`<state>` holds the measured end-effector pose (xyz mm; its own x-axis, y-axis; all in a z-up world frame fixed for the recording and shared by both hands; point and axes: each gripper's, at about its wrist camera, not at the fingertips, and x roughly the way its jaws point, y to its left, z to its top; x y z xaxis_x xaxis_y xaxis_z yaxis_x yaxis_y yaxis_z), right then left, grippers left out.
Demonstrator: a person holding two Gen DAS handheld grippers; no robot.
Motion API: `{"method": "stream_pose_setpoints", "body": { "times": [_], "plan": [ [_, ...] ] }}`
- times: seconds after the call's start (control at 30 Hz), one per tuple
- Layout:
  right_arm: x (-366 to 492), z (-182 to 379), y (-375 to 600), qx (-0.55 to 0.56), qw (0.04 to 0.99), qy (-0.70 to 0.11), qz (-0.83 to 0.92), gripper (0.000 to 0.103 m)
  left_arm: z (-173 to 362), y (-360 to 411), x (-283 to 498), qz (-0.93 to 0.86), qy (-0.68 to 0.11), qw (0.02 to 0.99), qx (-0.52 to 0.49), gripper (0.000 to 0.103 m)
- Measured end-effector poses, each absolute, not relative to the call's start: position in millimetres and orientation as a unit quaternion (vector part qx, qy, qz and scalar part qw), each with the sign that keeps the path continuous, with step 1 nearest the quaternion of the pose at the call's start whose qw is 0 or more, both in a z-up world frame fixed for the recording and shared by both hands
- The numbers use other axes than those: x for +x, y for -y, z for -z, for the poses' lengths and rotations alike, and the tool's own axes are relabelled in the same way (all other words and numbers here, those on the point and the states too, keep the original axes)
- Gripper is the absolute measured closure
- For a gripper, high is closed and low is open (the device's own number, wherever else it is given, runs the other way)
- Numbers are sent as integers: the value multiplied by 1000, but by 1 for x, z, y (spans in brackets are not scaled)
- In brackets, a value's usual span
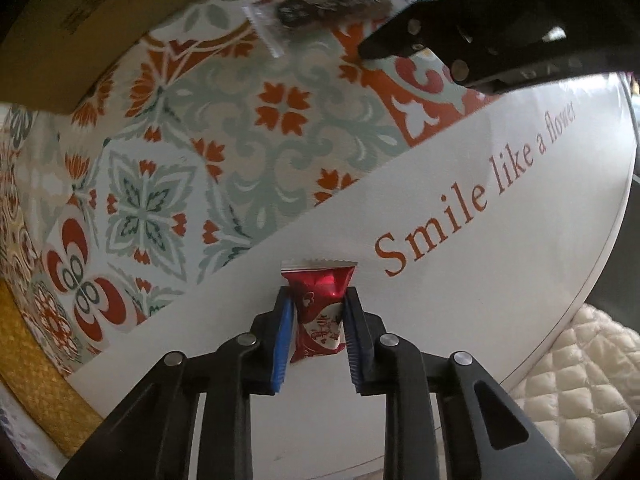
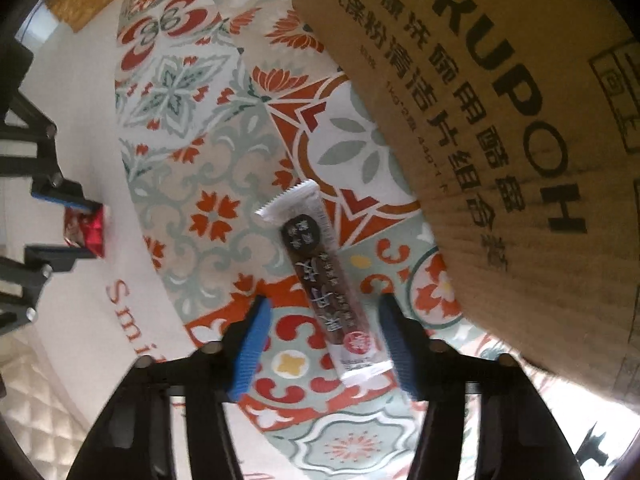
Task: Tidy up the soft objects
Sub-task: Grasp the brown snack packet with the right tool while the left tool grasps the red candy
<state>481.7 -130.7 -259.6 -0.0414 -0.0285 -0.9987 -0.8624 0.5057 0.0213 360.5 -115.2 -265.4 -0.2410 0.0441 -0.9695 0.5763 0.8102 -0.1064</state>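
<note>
Left wrist view: left gripper (image 1: pixel 318 332) points down at the desk (image 1: pixel 460 320), blue fingers (image 1: pixel 281 344) clamped on a small red candy packet (image 1: pixel 320 312). Pads press both sides of the wrapper, whose crimped top end sticks out past the fingertips. The packet sits on the white part of the desk, just beside the "Smile like a flower" lettering (image 1: pixel 476 192). The right gripper (image 1: pixel 460 36) shows at top right, over the patterned mat (image 1: pixel 224 128).

Right wrist view: right gripper (image 2: pixel 324 344) is part open, straddling a long dark snack bar (image 2: pixel 326 280) in clear wrap. The bar lies flat on the mat, slanted between the fingers (image 2: pixel 250 352). There is a visible gap on the left side; the right pad is close to the wrapper's lower end, contact unclear. No squeeze on the wrapper. A cardboard box (image 2: pixel 500 128) stands just beside it at right. The left gripper with the red packet is at the left edge.
</note>
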Motion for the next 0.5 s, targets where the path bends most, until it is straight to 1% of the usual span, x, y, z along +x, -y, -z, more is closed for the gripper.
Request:
{"method": "stream_pose_setpoints", "body": {
  "times": [0.07,0.1,0.17,0.23,0.33,0.5],
  "plan": [
    [476,257,127,-343,602,-631,-350,71,263,111,360,229,-749,590,197,79],
    [474,256,127,-338,606,-632,-346,74,262,109,359,229,-747,594,193,79],
    [470,256,126,-332,618,-630,-334,77,260,101,355,232,-746,599,177,79],
    [467,257,126,-314,633,-634,-313,78,260,92,348,230,-743,608,160,79],
    [464,255,135,-277,660,-641,-277,80,261,70,358,225,-738,623,126,81],
    [460,250,149,-215,692,-643,-248,81,260,50,360,214,-728,646,84,81]
  ]
}}
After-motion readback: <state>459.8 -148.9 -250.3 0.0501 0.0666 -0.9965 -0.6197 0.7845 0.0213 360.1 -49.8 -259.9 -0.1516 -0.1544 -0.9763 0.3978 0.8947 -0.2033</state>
